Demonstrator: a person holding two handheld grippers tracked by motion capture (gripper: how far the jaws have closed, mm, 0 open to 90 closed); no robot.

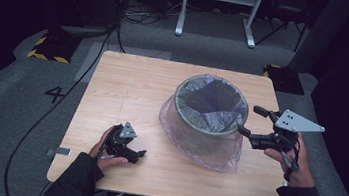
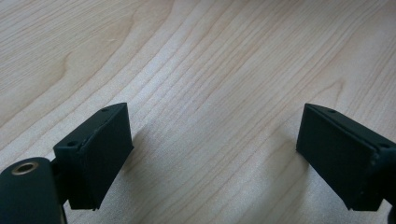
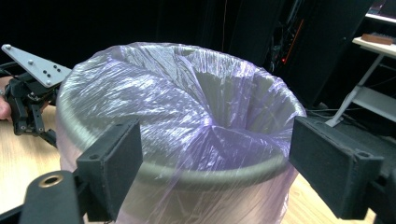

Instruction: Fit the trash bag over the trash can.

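A grey round bin (image 1: 181, 110) lined with a translucent purple bag (image 1: 210, 102) stands right of centre on the wooden table (image 1: 123, 86). The bag is folded over the rim and its loose skirt (image 1: 196, 148) spreads onto the table. My right gripper (image 1: 249, 120) is open beside the bin's right rim, one jaw on each side of the rim's near arc. In the right gripper view the bag-covered rim (image 3: 187, 173) runs between the open jaws of the right gripper (image 3: 215, 158). My left gripper (image 1: 135, 153) lies low near the front left, open over bare wood (image 2: 215, 154), holding nothing.
In the right gripper view the left gripper (image 3: 28, 93) shows past the bin. Beyond the table stand a white frame (image 1: 219, 8) and yellow-black striped bases (image 1: 50, 47). A cable (image 1: 61, 99) trails over the grey floor at left. A grey tab (image 1: 58, 152) sticks out at the front left edge.
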